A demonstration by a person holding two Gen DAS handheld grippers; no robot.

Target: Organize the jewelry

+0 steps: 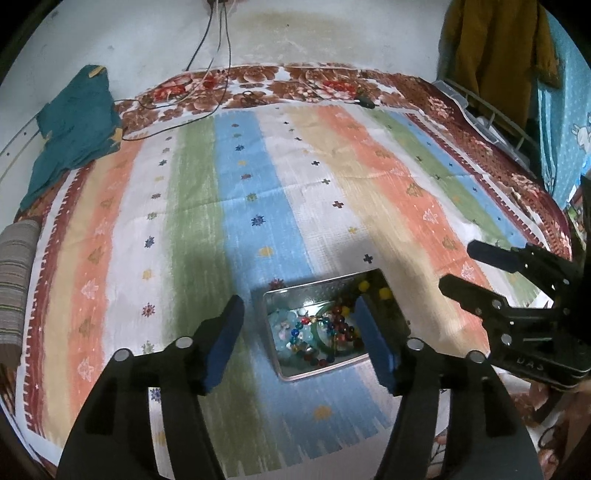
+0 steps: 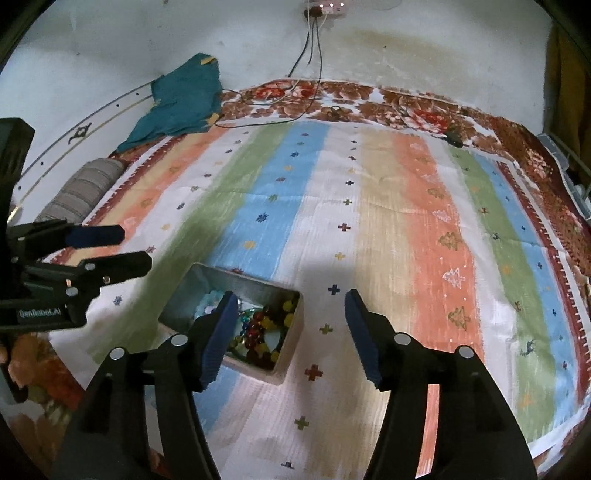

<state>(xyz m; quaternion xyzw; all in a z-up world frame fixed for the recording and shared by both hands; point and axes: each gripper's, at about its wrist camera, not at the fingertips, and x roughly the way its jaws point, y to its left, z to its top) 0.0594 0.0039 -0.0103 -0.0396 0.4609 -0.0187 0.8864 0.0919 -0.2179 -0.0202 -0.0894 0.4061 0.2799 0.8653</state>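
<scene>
left tongs (image 1: 299, 317) released | right tongs (image 2: 290, 314) released | tin (image 1: 271, 334) (beads, perhaps) | wall plug (image 2: 325, 7) right view only

Dim indoor light here; I see soft shadows falling on the striped cloth (image 1: 258, 192) beside the metal tin (image 1: 273, 302). Fisheye bends my edges, and everything looks slightly blurred, perhaps from motion.

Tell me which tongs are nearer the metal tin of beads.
Left. The left tongs hang open right over the metal tin, its beaded jewelry showing between the fingers. The right tongs, also open, sit just off the tin's side over the striped cloth.
</scene>
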